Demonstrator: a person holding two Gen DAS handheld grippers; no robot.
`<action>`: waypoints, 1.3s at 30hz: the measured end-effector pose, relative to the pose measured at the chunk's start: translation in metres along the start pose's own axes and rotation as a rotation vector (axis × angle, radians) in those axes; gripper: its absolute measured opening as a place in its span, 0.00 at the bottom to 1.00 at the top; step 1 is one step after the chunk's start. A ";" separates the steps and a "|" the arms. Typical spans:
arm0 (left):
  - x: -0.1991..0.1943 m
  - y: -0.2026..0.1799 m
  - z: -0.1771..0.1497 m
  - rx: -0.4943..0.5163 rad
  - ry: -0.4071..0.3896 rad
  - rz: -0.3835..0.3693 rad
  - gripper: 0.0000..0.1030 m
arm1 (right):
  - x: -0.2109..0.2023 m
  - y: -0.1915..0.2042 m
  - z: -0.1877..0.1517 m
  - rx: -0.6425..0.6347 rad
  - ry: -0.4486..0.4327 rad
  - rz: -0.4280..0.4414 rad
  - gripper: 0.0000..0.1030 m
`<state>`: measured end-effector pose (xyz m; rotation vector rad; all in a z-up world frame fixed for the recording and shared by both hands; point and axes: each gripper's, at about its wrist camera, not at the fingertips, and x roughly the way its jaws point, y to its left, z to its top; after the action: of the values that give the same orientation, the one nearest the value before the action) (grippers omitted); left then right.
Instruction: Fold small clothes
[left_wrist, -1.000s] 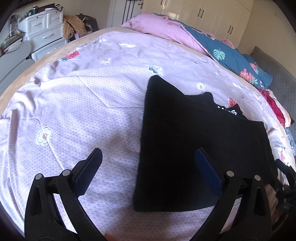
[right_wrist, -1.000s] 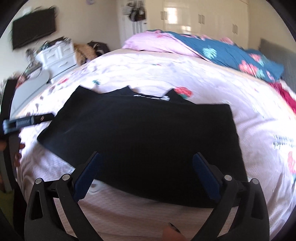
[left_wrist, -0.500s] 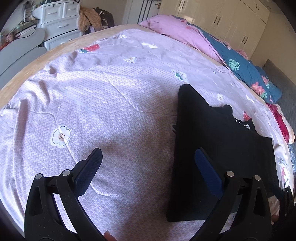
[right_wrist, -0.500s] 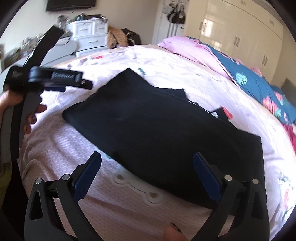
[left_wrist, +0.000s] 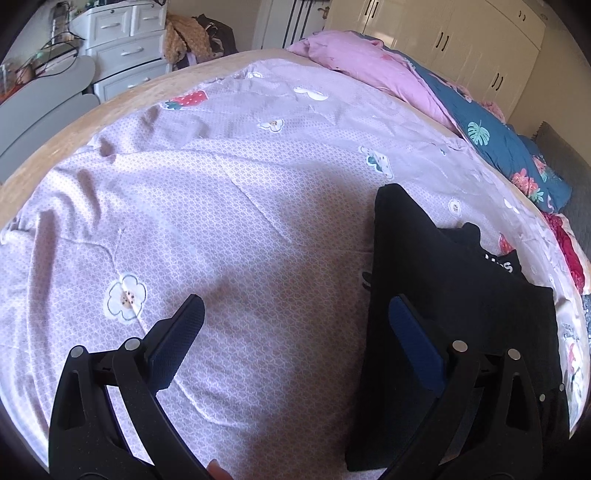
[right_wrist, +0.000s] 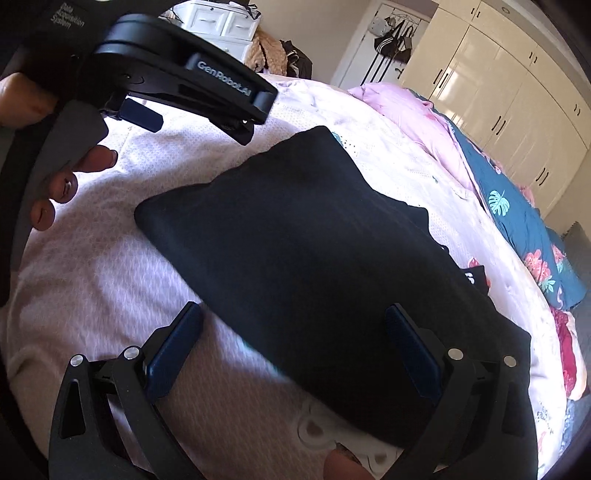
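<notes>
black garment (right_wrist: 314, 258) lay folded flat on bed (left_wrist: 221, 206) | soft, light, best pinched at a corner | left gripper (left_wrist: 295, 332) and right gripper (right_wrist: 293, 341) both spread wide, empty

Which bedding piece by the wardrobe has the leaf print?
The teal blue quilt, with leaves and flowers; the pink quilt beside it looks plain.

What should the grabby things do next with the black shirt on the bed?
Probably bring the left hand-held gripper over to the near left edge of the black shirt and pinch it for another fold. Both grippers are open and hold nothing; the shirt lies flat on the lilac bedsheet, already folded once, and the right hand-held gripper hovers at its near edge.
</notes>
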<state>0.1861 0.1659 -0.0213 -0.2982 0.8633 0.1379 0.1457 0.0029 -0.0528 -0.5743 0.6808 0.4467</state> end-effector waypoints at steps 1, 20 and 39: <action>0.001 -0.001 0.002 0.003 -0.003 0.008 0.91 | 0.003 -0.001 0.003 0.009 0.002 0.002 0.96; 0.042 -0.033 0.029 -0.022 0.084 -0.179 0.91 | -0.010 -0.022 0.015 0.072 -0.146 0.035 0.35; 0.028 -0.094 0.027 0.025 0.035 -0.293 0.19 | -0.052 -0.063 -0.011 0.210 -0.258 0.009 0.17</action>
<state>0.2463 0.0853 -0.0071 -0.4012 0.8464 -0.1503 0.1398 -0.0618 -0.0024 -0.3079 0.4754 0.4419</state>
